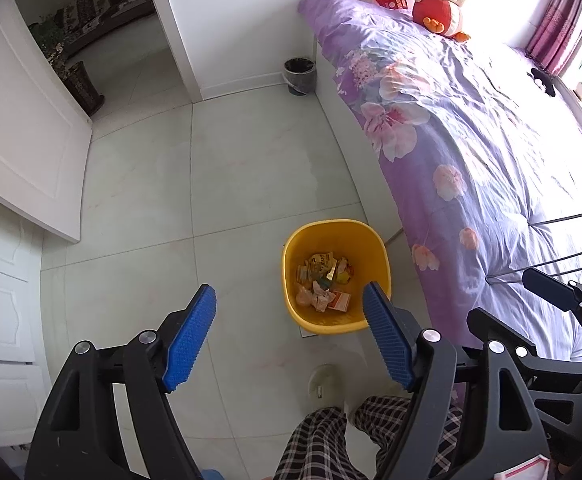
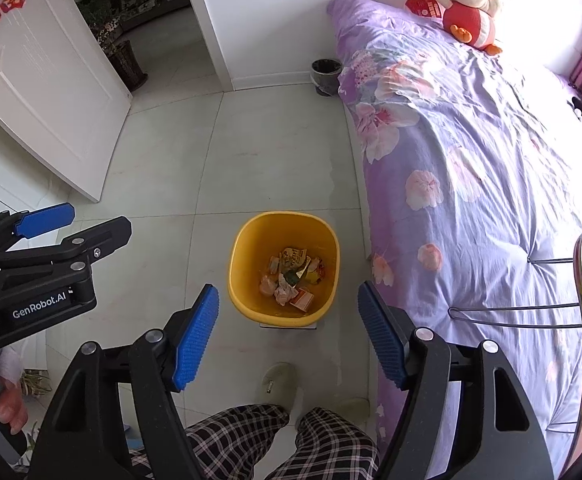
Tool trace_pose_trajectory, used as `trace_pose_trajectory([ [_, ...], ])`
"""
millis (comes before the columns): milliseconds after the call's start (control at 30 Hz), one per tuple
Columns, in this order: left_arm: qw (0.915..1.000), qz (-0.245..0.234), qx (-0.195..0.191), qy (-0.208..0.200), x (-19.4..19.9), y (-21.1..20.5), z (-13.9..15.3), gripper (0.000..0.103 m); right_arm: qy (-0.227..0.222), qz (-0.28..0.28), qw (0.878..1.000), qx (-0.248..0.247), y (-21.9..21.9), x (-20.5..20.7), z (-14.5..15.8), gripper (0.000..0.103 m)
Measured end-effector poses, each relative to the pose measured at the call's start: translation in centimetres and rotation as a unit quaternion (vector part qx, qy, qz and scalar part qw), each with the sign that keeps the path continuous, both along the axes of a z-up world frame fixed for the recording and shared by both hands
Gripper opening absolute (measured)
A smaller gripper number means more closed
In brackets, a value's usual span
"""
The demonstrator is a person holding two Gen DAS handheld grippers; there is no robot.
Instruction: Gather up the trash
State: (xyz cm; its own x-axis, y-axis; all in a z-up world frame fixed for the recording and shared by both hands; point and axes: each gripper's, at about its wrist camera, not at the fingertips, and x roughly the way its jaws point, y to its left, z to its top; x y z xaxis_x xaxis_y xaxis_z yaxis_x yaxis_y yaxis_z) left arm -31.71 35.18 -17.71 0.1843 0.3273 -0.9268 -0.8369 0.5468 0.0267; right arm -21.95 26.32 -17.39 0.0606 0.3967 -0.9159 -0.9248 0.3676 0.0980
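Left wrist view looks steeply down on a pale tiled floor (image 1: pixel 251 168), where a yellow waste bin (image 1: pixel 333 236) stands close to the side of a bed under a purple flowered quilt (image 1: pixel 471 152). Crumpled wrappers and tissue (image 1: pixel 323 280) lie at the bottom of the bin — some yellow, some pinkish white, with a small orange and white carton among them. The left gripper (image 1: pixel 291 316) hangs above the floor with its blue ribbed pads spread wide and nothing between them; the bin shows through the gap, toward the right-hand pad. Right wrist view shows the right gripper (image 2: pixel 289 312) likewise spread wide and empty, the same bin framed between its pads, and the left gripper's black body at the left edge of that view. Plaid trouser legs (image 2: pixel 251 444) and a pale slipper (image 2: pixel 279 380) show below the bin. A red and cream plush bird (image 1: pixel 439 0) sits at the head of the bed, a small dark lined bin (image 1: pixel 299 76) stands in the far corner by the wall, and a white door (image 1: pixel 19 128) hangs open on the left. Thin metal wire legs (image 2: pixel 531 312) cross the quilt at the right.
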Motion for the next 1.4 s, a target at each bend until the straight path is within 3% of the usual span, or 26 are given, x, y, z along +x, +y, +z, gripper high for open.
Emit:
trace_pose_trajectory([
  [1400, 1.0000, 0.006, 0.002, -0.003, 0.05, 0.13, 0.66, 0.077, 0.000, 0.000, 1.000, 0.004, 0.13, 0.55, 0.42, 0.075],
])
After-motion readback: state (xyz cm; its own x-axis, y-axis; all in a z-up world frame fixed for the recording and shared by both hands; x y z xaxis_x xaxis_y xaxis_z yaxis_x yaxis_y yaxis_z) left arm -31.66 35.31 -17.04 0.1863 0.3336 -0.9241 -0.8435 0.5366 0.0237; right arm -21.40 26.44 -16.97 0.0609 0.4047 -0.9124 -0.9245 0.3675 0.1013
